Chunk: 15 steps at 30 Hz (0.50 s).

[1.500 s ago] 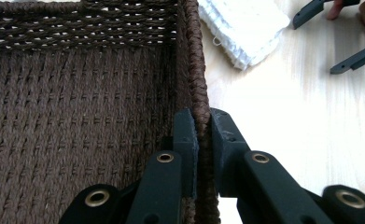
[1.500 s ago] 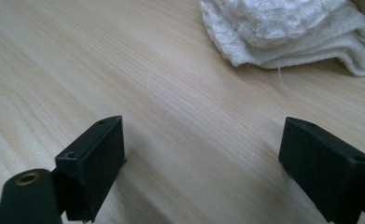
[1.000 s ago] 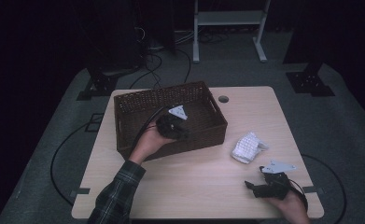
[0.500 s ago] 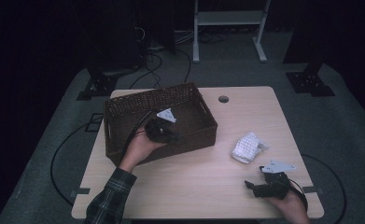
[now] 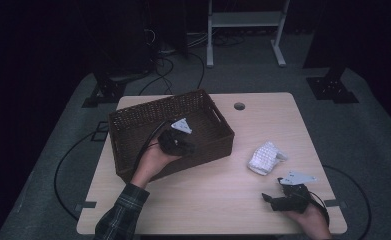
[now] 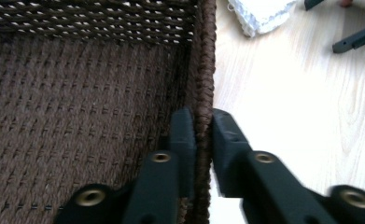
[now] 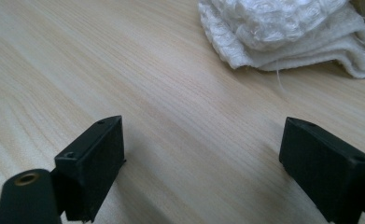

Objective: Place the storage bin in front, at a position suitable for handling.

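Note:
A dark brown wicker basket stands on the left half of the wooden table. My left gripper reaches over its near wall. In the left gripper view its jaws straddle that wall and have just been opening. A sliver of table shows between the right pad and the wicker, so the grip is loose. A crumpled white cloth lies on the right half. My right gripper rests on the table near the front right corner, open wide, with the cloth just ahead of it.
The inside of the basket holds nothing that I can see. A small round hole sits near the table's far edge. A white frame and dark stands are on the floor behind. Bare wood lies between basket and cloth.
The basket has slid to the left and turned a little with my left gripper on its wall. The right gripper and the cloth have stayed where they were.

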### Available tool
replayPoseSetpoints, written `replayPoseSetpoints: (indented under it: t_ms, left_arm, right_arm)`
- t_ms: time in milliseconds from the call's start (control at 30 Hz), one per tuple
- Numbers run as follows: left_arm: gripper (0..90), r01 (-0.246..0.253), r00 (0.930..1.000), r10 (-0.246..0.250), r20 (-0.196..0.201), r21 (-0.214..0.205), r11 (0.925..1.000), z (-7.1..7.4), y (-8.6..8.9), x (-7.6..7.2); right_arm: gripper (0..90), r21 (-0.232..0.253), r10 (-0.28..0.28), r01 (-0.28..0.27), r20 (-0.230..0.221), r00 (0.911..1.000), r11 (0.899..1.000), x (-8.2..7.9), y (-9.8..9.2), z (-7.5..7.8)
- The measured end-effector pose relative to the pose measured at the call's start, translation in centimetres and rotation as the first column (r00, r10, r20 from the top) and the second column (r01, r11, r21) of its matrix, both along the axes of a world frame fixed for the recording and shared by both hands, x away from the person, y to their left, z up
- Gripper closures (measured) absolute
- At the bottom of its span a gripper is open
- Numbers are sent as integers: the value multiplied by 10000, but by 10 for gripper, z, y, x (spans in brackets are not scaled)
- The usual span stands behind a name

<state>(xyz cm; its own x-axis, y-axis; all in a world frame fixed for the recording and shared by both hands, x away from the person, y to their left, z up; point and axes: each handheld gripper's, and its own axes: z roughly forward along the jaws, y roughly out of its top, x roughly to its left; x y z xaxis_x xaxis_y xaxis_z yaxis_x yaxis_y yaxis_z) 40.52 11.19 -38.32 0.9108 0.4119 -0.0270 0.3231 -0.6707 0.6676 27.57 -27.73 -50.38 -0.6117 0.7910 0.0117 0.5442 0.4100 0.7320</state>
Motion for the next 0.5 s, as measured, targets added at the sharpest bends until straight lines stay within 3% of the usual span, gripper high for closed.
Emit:
replayPoseSetpoints:
  t_ms: [167,500]
  left_arm:
    - [482,-384,9981,391,469,-161,9991,6,16,-4]
    - [206,-1369,9855,1419,933,-581,9889,15,50,-20]
  right_arm:
    - [134,8,-4,4,-19,10000,10000,0,0,0]
    - [134,-6,12,-12,22,10000,10000,0,0,0]
